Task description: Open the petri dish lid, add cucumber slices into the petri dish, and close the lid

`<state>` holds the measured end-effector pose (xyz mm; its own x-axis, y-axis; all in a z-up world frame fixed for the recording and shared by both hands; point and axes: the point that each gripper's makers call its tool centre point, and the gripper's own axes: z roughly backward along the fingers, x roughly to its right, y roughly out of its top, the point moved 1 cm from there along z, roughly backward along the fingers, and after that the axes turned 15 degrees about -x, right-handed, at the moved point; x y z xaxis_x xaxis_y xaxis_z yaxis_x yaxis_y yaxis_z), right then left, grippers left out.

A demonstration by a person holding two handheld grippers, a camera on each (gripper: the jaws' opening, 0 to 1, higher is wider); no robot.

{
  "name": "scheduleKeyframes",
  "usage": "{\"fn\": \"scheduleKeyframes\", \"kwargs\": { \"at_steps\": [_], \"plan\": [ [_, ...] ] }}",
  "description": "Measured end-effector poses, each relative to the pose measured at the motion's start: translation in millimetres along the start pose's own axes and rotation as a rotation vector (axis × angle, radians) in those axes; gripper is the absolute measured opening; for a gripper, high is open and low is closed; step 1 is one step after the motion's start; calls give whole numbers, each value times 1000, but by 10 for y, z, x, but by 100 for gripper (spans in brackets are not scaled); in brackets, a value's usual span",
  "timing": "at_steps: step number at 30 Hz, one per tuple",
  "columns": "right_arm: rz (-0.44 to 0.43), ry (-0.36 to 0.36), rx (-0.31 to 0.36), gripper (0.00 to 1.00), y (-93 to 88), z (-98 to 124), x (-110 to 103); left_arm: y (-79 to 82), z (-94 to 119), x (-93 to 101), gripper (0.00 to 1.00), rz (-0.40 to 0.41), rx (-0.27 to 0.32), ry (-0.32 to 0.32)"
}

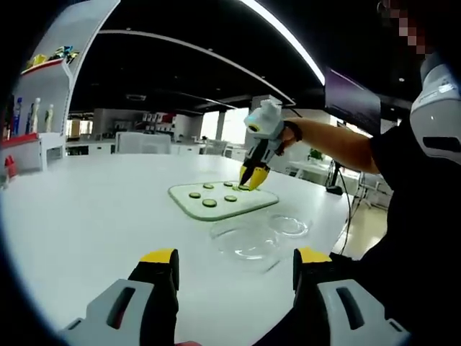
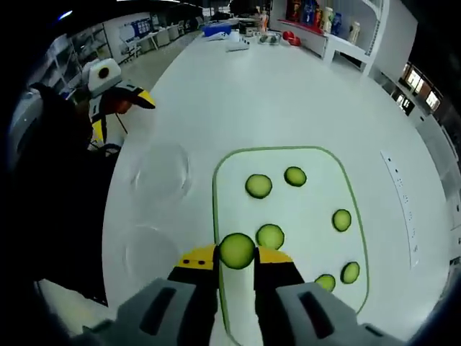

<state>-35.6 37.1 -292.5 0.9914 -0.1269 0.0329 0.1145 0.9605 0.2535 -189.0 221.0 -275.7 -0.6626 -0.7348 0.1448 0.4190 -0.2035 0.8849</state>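
My right gripper [image 2: 236,258] is shut on a green cucumber slice [image 2: 237,250] at the near edge of the white, green-rimmed cutting board [image 2: 310,216]. Several more slices [image 2: 258,186] lie on that board. In the left gripper view the right gripper [image 1: 253,179], held by a person's hand, is down at the far side of the board [image 1: 256,201]. Two clear round petri dish parts lie apart on the table beside the board: one [image 1: 246,241] just ahead of my left gripper [image 1: 235,259], the other [image 1: 290,225] further right. My left gripper is open and holds nothing.
A wide white table [image 1: 108,209] carries everything. The person's dark torso [image 1: 425,238] stands at the table's edge on the right. White shelves with bottles [image 2: 324,18] are at the back. The left gripper [image 2: 122,108] shows past the dish parts [image 2: 162,169].
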Motion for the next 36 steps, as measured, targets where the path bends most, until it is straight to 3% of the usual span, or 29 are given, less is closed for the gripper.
{"fn": "scheduleKeyframes", "kwargs": {
  "at_steps": [16,23,36],
  "plan": [
    [69,22,31,19,-278,31,-572,61,-103,228,64,-29,-19,-12],
    [97,20,47,19,-288,37,-760,63,-105,300,64,-38,-25,-15],
    [122,31,30,19,-320,-236,-999,5,-58,346,64,-38,-33,-11]
  ]
}}
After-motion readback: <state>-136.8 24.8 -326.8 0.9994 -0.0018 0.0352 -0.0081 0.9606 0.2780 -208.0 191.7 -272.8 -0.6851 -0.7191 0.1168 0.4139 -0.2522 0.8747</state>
